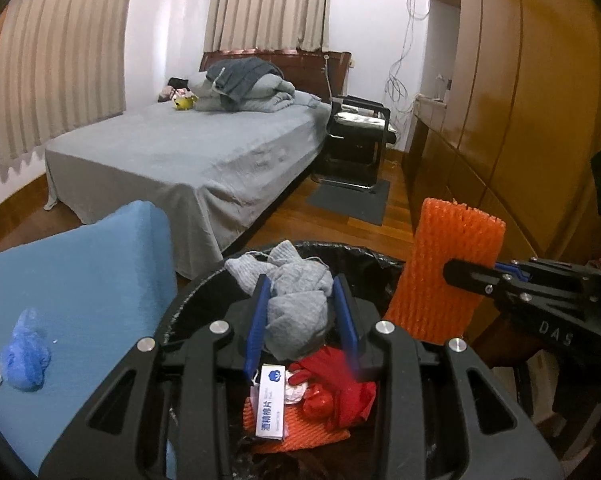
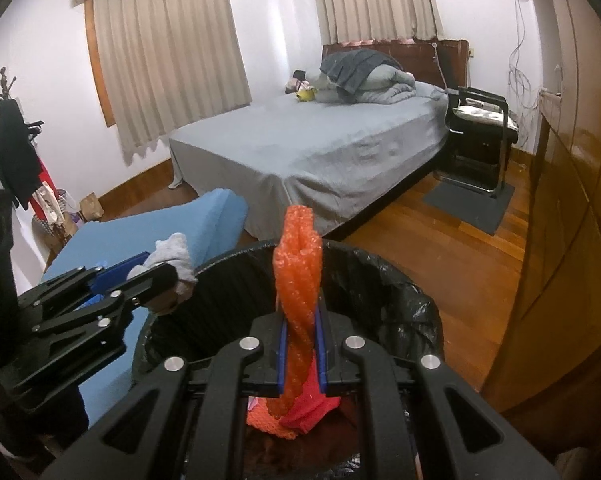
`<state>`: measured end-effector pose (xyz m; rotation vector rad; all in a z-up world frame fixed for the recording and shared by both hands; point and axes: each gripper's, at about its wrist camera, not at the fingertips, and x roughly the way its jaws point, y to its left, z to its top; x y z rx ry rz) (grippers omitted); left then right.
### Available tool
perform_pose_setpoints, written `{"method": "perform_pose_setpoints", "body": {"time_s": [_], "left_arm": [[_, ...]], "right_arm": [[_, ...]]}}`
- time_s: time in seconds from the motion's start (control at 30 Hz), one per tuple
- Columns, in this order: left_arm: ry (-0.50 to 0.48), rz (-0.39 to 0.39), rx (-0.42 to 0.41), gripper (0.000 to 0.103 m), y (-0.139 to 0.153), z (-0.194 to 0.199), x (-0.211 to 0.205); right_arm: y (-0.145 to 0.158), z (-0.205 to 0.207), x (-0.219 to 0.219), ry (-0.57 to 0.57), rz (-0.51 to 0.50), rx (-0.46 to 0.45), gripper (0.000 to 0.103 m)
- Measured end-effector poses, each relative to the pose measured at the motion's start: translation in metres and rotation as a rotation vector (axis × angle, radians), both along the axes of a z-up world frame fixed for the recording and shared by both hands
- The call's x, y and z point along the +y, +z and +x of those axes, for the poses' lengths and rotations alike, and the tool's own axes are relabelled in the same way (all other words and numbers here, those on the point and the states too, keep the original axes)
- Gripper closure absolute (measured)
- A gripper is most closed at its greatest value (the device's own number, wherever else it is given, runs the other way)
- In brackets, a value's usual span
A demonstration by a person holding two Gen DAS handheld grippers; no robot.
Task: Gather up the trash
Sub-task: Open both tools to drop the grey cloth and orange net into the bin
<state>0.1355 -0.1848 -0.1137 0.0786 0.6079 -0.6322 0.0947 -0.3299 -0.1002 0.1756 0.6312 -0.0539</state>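
Clamped between the left gripper's (image 1: 305, 312) blue pads, a crumpled grey cloth (image 1: 296, 300) hangs over the black-lined trash bin (image 1: 360, 256). Just beside it, the right gripper (image 2: 300, 354) pinches an orange foam net (image 2: 298, 280) above the same bin. Inside the bin lie red wrappers (image 1: 340, 392) and a white box (image 1: 271, 406). Left of the bin, a blue glove (image 1: 25, 356) rests on a blue cushion (image 1: 80, 272).

Two grippers (image 1: 304, 316) (image 2: 300, 352), two orange foam nets (image 1: 444, 272) (image 1: 296, 434), one grey cloth (image 1: 296, 304), one bin (image 1: 380, 258) and one bed (image 1: 188, 152) are counted.
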Motion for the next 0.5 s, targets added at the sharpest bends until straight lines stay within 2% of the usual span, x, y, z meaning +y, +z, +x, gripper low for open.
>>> {"method": "perform_pose_setpoints", "body": {"time_s": [0.07, 0.2, 0.33, 0.5], "left_arm": [[-0.009, 0.0, 0.007, 0.067, -0.001, 0.003, -0.004], [-0.001, -0.009, -0.001, 0.053, -0.001, 0.005, -0.002], [0.035, -0.013, -0.001, 0.048, 0.002, 0.009, 0.009], [0.089, -0.015, -0.004, 0.035, 0.008, 0.013, 0.03]], "right_arm": [[-0.005, 0.003, -0.002, 0.003, 0.0, 0.011, 0.092], [-0.013, 0.007, -0.004, 0.003, 0.003, 0.034, 0.087], [-0.016, 0.01, -0.006, 0.004, 0.005, 0.041, 0.08], [-0.015, 0.009, -0.002, 0.002, 0.005, 0.039, 0.062]]}}
